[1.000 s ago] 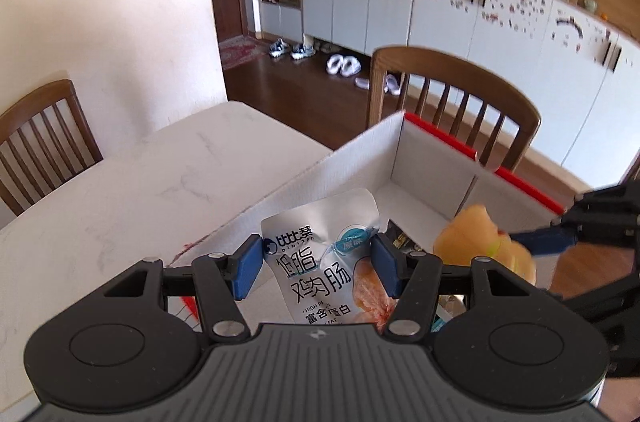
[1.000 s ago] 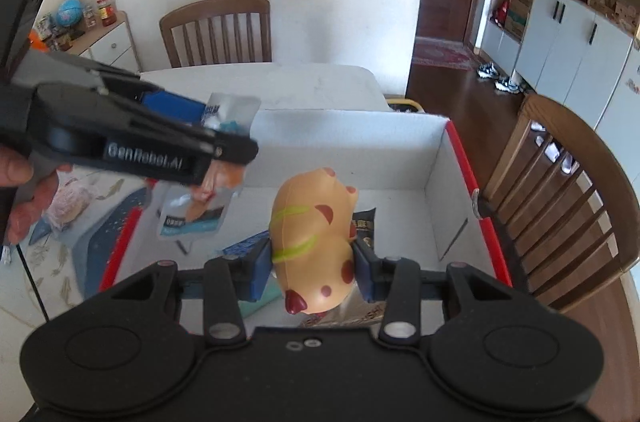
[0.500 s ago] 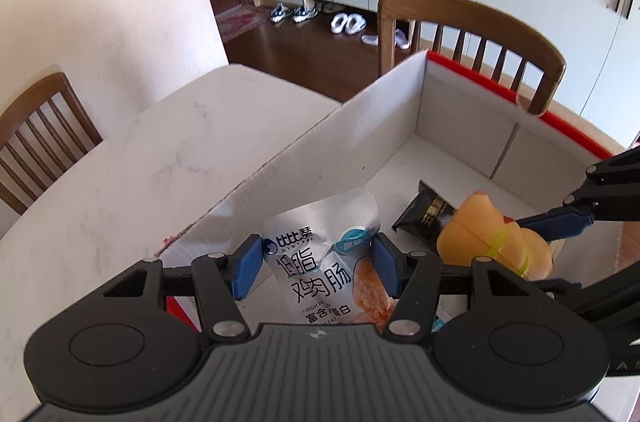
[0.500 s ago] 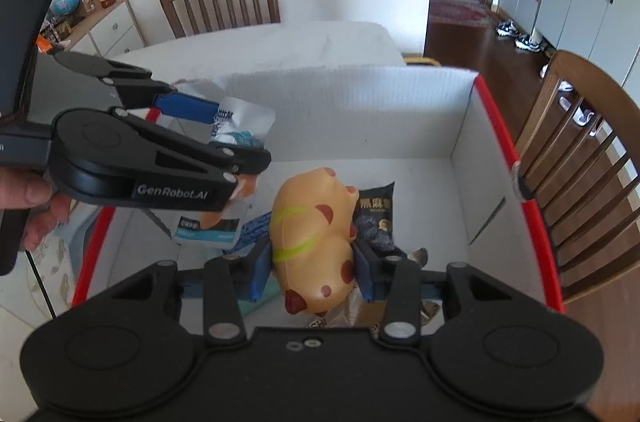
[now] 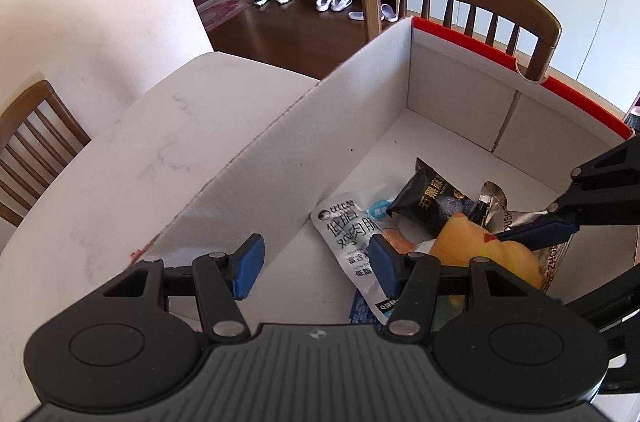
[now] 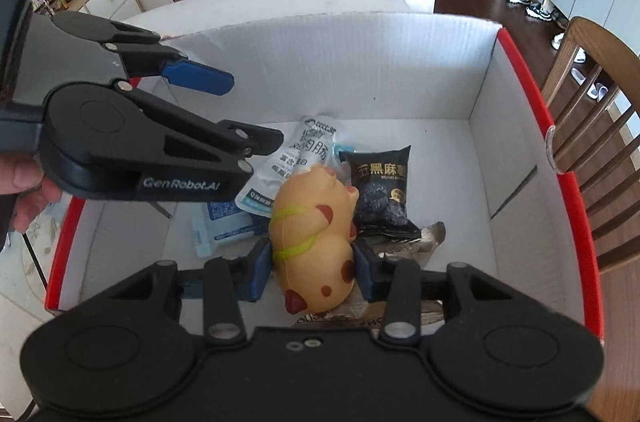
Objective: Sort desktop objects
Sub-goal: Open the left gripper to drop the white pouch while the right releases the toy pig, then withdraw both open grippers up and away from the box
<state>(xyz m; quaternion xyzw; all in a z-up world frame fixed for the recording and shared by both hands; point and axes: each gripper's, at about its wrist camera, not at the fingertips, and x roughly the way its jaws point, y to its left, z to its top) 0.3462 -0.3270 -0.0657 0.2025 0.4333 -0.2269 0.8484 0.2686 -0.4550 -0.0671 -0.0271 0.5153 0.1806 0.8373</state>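
We read "GenRobot.AI" on our left gripper (image 6: 224,110), jaws apart and empty; our right gripper (image 6: 310,264) clamps the yellow toy (image 6: 312,234).

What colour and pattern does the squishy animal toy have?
The toy is tan-yellow with reddish-brown spots and lime-green stripes; the right wrist view shows it best.

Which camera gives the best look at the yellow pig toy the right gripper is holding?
The right wrist view. There the yellow pig toy shows nearly whole, with its spots and green bands, clamped between the pads of the right gripper. The left wrist view shows only part of the toy, hidden behind the left gripper's finger and the right gripper's arm.
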